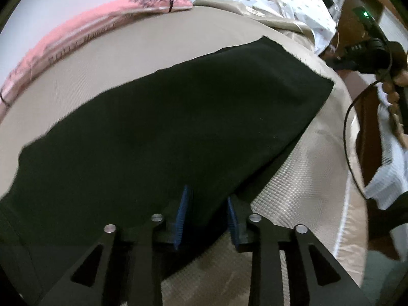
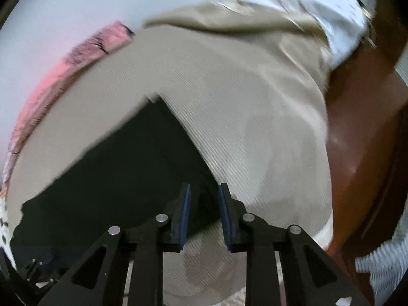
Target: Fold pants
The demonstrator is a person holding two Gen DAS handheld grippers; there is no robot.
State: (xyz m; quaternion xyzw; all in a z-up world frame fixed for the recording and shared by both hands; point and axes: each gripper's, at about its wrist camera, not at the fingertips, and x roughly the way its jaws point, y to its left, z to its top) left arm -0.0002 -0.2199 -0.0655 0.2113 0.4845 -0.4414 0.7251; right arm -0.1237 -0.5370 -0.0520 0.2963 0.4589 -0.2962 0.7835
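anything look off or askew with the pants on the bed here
Nothing stands out. The black pants lie flat and smooth on the beige bedspread, edges straight, though they sit diagonally in the left wrist view. Rumpled white dotted bedding is bunched at the far end. Both claws, left and right, are open.

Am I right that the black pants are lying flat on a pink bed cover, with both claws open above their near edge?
Not quite: the black pants lie flat on a beige bed cover, as the left wrist view shows; the pink cloth lies beyond it, by the wall. The left claw and right claw are open above the near edge.
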